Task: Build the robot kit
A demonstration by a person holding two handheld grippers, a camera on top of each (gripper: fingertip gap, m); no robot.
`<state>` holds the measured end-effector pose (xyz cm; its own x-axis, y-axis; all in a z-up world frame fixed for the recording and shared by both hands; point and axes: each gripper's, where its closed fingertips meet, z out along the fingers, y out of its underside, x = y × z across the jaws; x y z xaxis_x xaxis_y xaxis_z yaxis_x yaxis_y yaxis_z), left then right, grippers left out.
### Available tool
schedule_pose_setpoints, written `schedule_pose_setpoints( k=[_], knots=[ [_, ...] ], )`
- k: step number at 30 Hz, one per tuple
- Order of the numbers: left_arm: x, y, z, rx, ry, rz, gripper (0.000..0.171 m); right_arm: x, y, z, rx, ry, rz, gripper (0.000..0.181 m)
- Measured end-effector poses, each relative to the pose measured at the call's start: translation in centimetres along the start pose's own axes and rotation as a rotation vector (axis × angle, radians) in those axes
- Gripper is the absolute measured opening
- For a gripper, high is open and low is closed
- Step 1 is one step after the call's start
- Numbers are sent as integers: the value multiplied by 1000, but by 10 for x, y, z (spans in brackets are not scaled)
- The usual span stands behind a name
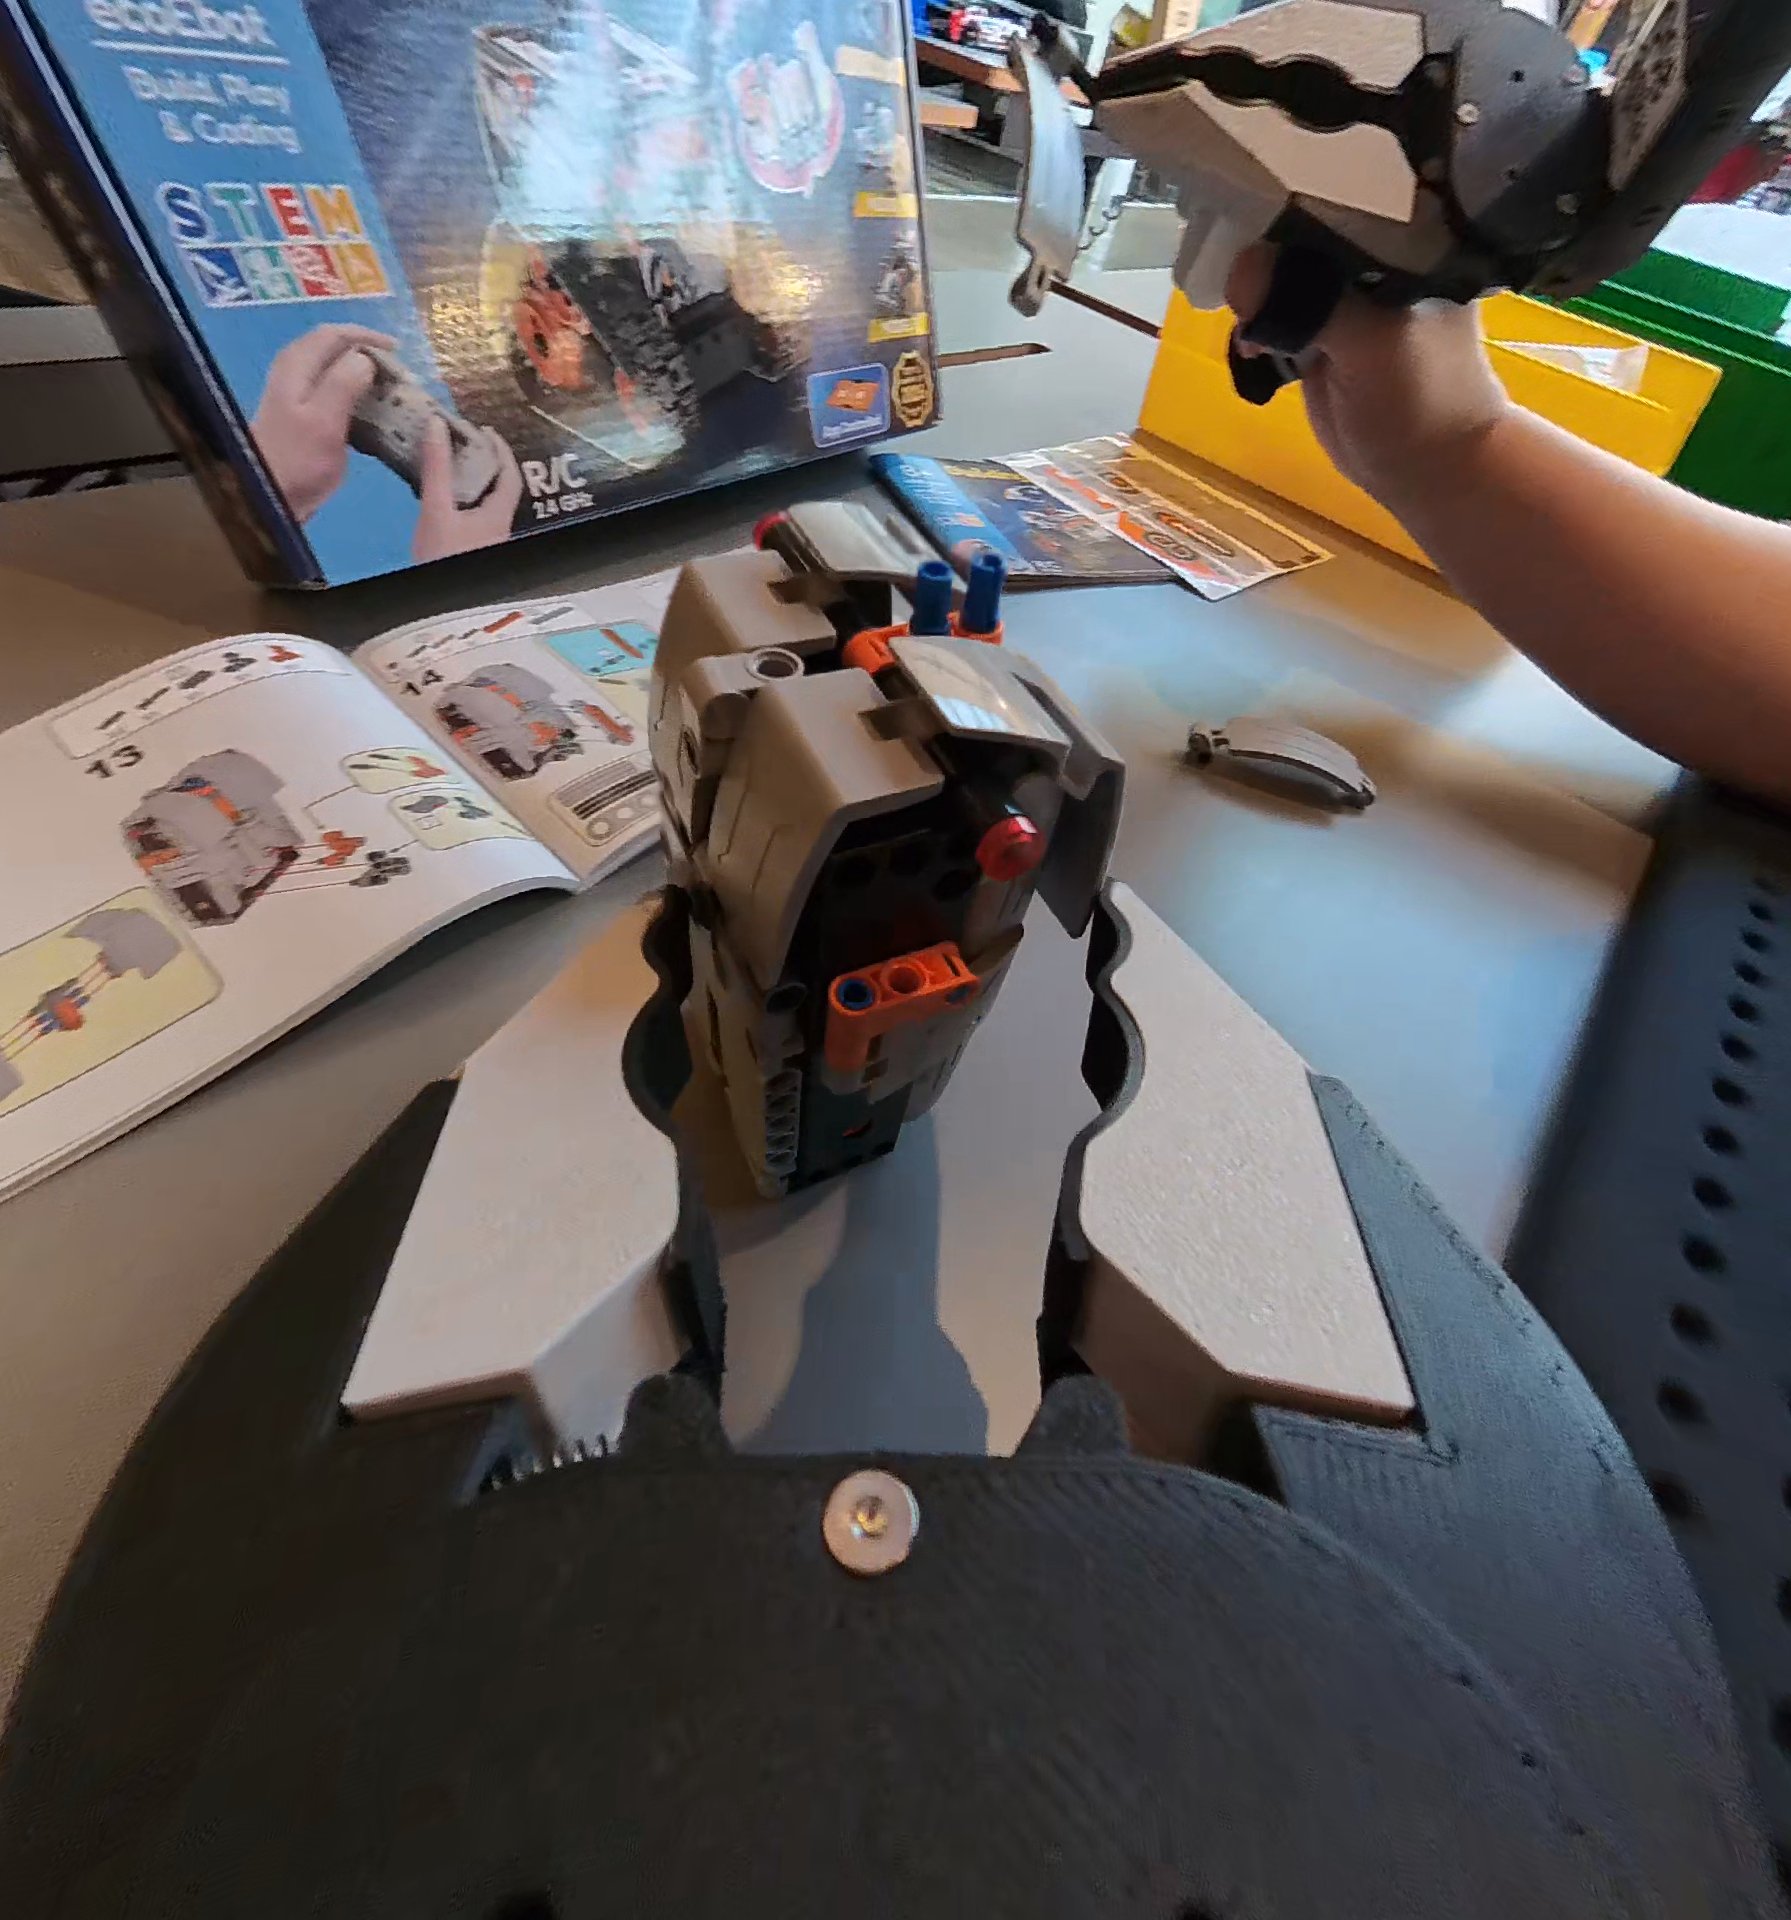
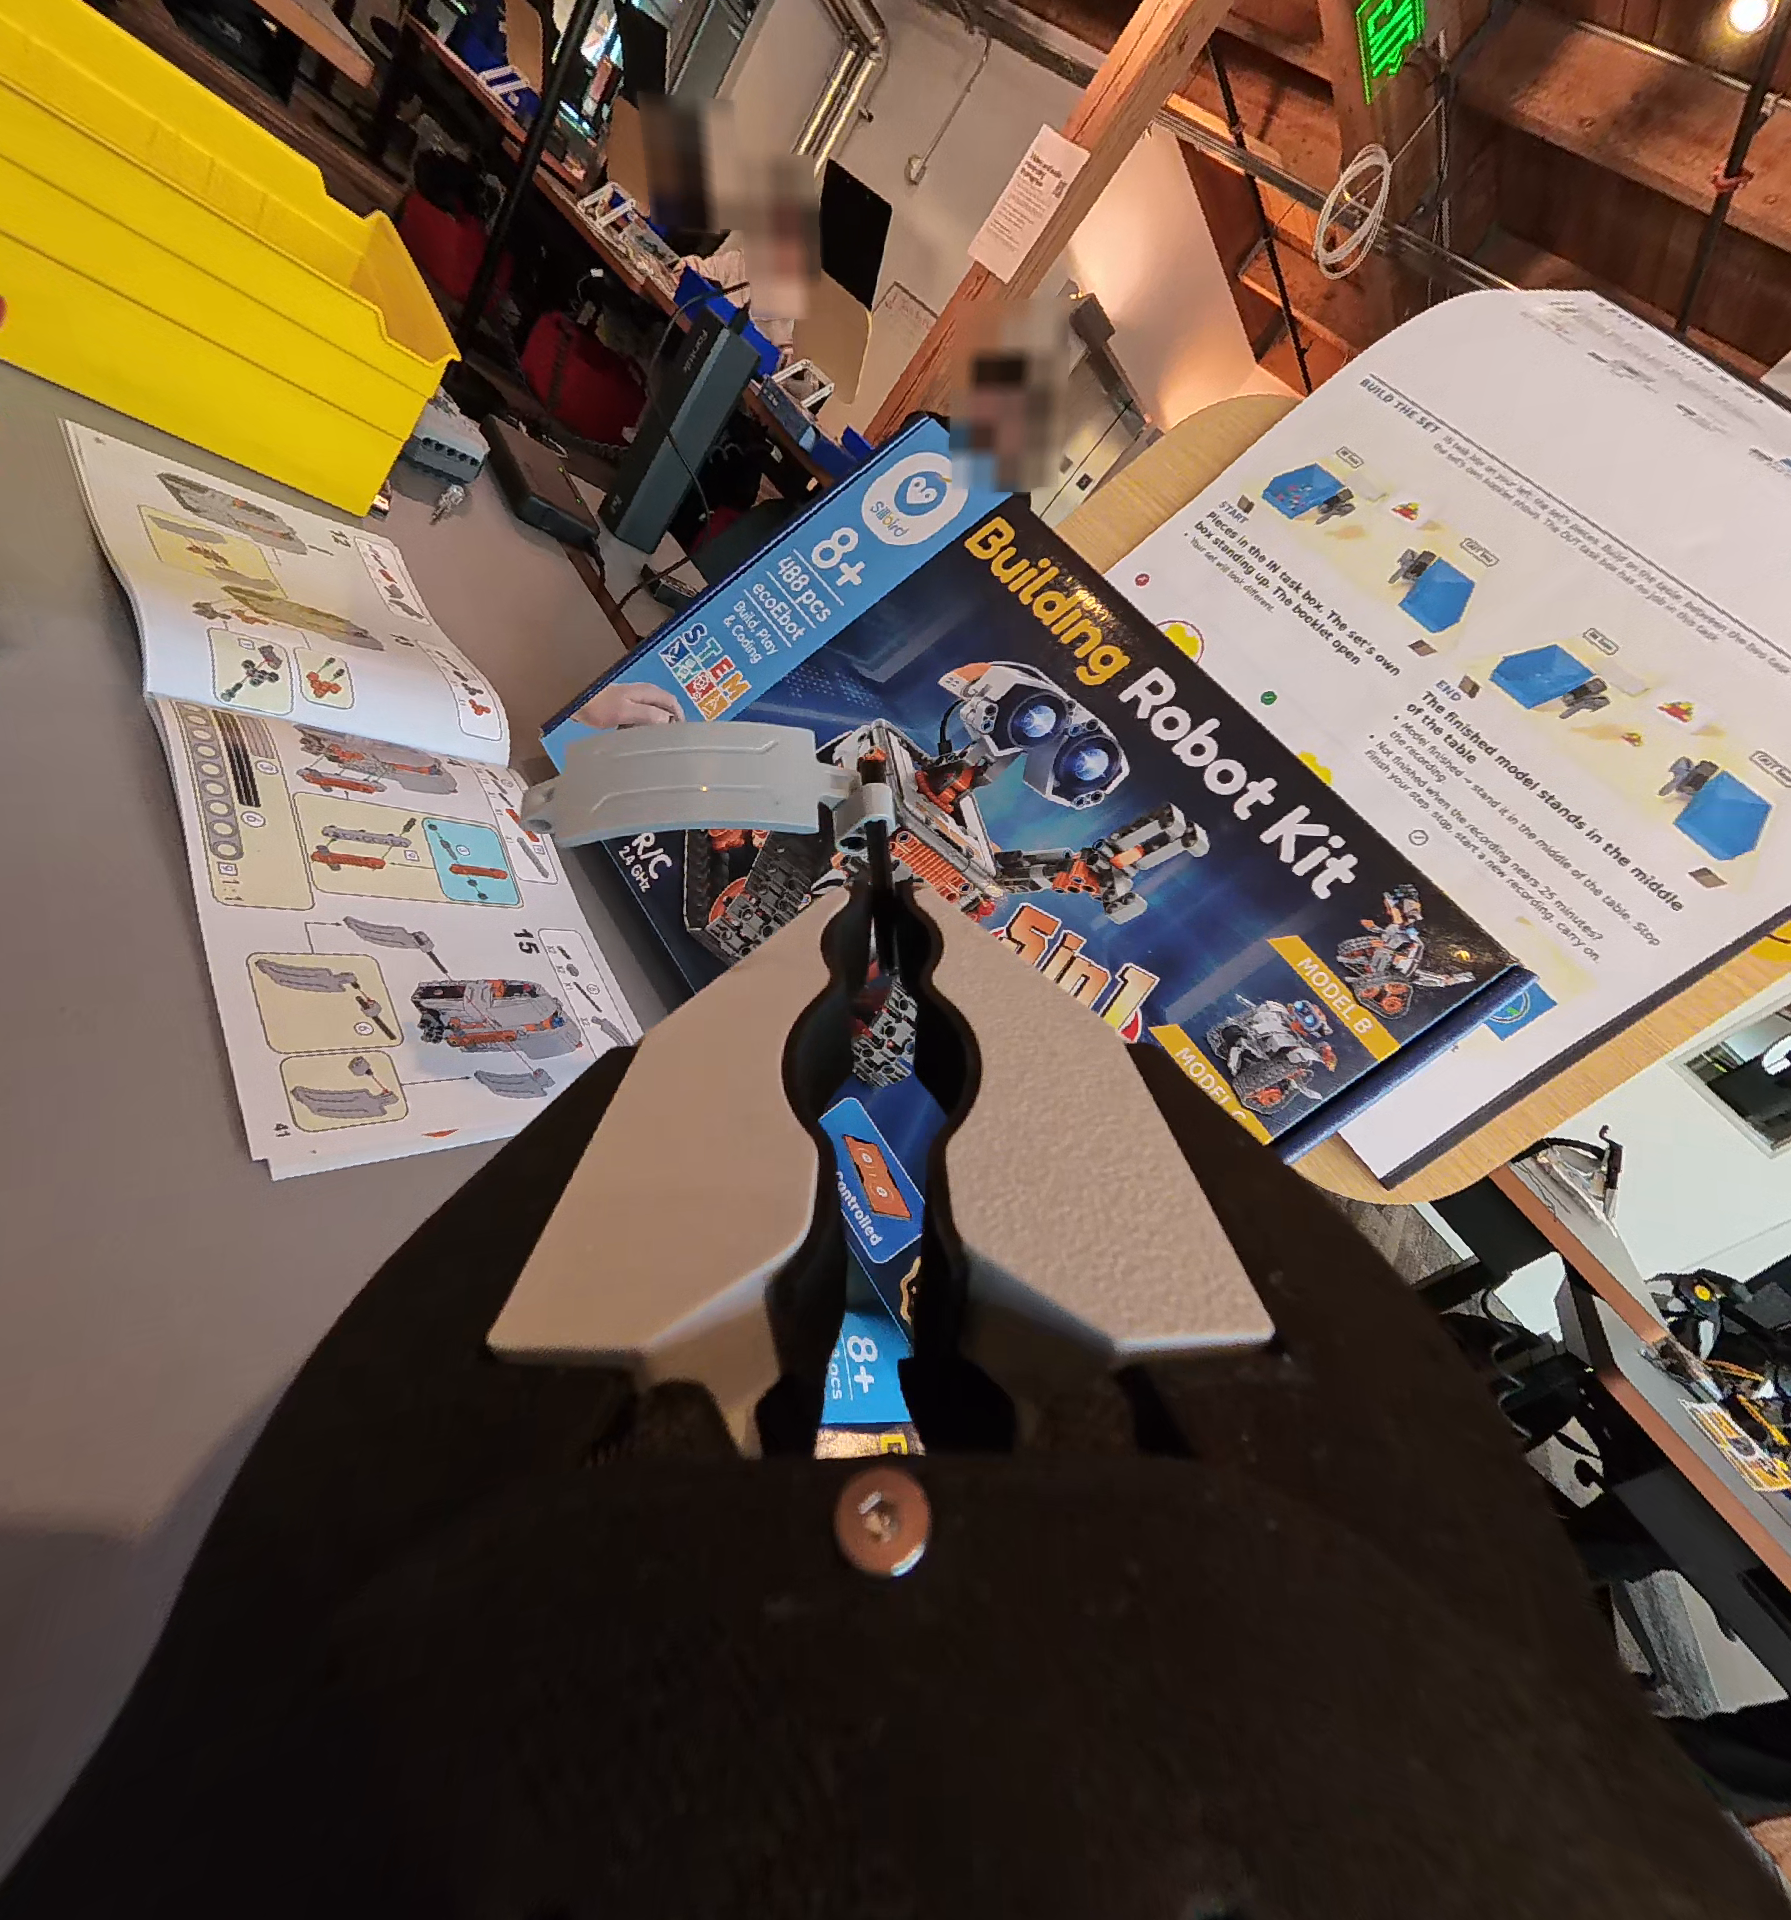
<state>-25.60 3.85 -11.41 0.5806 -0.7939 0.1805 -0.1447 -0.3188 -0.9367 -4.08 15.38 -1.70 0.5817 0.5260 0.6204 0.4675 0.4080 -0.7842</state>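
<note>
L tool wide round grey model, R tool pinching black axle w/ curved panel

The left gripper is spreading its grey fingers around a grey-and-orange brick model standing on the grey table. Up at the far right, the right gripper is holding a curved grey panel aloft. An open instruction booklet is lying left of the model.

Booklet lies left of model (box stands behind).
</note>
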Motion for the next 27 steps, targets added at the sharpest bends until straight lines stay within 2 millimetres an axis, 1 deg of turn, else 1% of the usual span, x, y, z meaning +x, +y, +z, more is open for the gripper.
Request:
schedule_pose_setpoints(
  k=[6, 9, 18, 27],
  knots=[
    [25, 3, 5, -15, 124, 33, 76, -1, 0, 0, 0, -9, -1, 2],
    [33, 5, 6, -22, 175, 31, 76, -2, -1, 1, 0, -15, -3, 2],
    [34, 8, 8, -42, 164, 53, 76, -7, 0, 2, -5, -40, -8, 2],
    [31, 8, 7, -42, 145, 52, 74, -12, 0, 4, -12, -57, -17, 2]
  ],
)
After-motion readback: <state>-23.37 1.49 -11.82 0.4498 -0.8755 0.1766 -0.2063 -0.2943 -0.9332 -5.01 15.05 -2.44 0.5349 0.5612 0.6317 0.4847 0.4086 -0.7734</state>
